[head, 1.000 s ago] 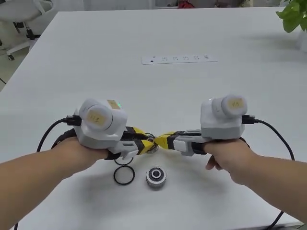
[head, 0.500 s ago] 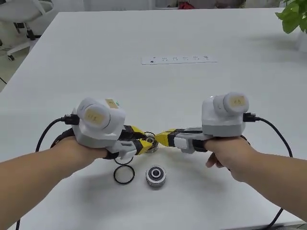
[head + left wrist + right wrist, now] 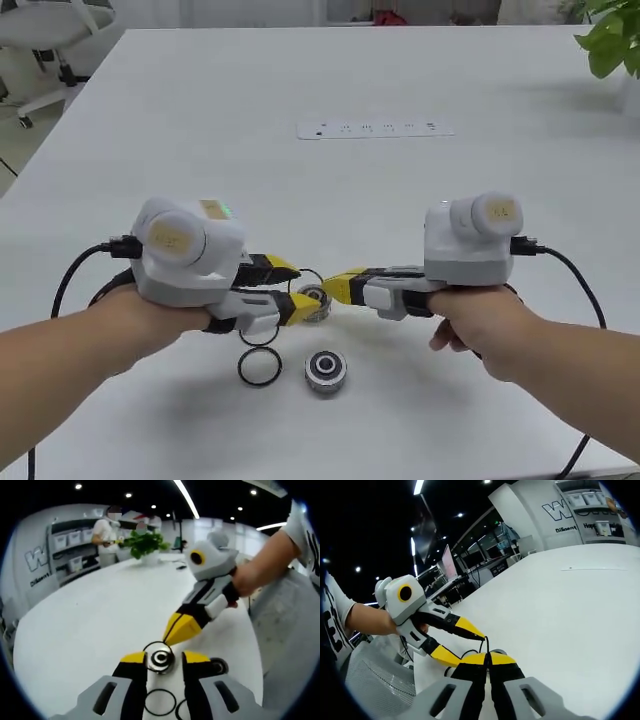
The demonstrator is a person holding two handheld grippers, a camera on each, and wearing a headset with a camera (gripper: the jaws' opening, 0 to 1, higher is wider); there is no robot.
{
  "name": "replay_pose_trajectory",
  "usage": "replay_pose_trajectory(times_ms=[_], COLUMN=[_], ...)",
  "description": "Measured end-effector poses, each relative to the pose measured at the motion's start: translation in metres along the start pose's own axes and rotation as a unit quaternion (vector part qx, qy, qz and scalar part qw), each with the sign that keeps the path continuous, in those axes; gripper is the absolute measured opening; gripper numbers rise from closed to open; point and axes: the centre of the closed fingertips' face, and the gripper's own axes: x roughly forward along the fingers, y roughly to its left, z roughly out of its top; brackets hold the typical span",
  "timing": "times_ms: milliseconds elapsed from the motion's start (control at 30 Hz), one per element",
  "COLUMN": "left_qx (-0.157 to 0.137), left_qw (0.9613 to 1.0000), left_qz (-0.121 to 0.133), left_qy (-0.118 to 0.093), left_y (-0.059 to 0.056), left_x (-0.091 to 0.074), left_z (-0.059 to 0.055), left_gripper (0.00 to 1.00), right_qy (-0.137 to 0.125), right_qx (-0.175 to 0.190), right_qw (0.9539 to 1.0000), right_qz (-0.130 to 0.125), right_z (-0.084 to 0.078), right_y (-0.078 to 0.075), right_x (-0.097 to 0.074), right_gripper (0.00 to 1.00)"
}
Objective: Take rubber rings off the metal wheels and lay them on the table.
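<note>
My left gripper [image 3: 298, 289] is shut on a small metal wheel [image 3: 314, 300], held just above the white table [image 3: 400, 200]. In the left gripper view the wheel [image 3: 161, 661] sits between the yellow jaws. From the right, my right gripper [image 3: 332, 288] meets it tip to tip and is shut on a thin black rubber ring [image 3: 306, 274] that loops up off the wheel. The ring [image 3: 485, 641] rises as a thin line from the shut jaws in the right gripper view. On the table below lie a loose black ring [image 3: 259, 366] and a second wheel [image 3: 326, 368].
A white power strip [image 3: 372, 129] lies at the table's middle far side. A green plant [image 3: 610, 40] stands at the far right corner, and an office chair [image 3: 50, 30] is beyond the far left edge. Black cables trail from both grippers toward me.
The left gripper has drawn a little to the left with the wheel. The ring now stands out from the wheel as a loop between the two grippers.
</note>
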Motion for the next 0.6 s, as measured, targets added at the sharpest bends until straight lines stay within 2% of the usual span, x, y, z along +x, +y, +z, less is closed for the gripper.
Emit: replay_pose_trajectory(times_ms=[200, 600], left_qx=[0.012, 0.016], left_qw=[0.9999, 0.9997], left_qz=[-0.011, -0.012], left_qy=[-0.002, -0.011], left_y=[-0.005, -0.005], left_x=[-0.008, -0.03], left_z=[-0.001, -0.004], left_gripper=[0.35, 0.43], right_qy=[0.002, 0.003], right_qx=[-0.002, -0.002], right_qw=[0.9999, 0.9998], right_qz=[0.01, 0.017], right_z=[0.001, 0.003], right_y=[0.007, 0.009], right_x=[0.0, 0.001], right_gripper=[0.0, 0.0])
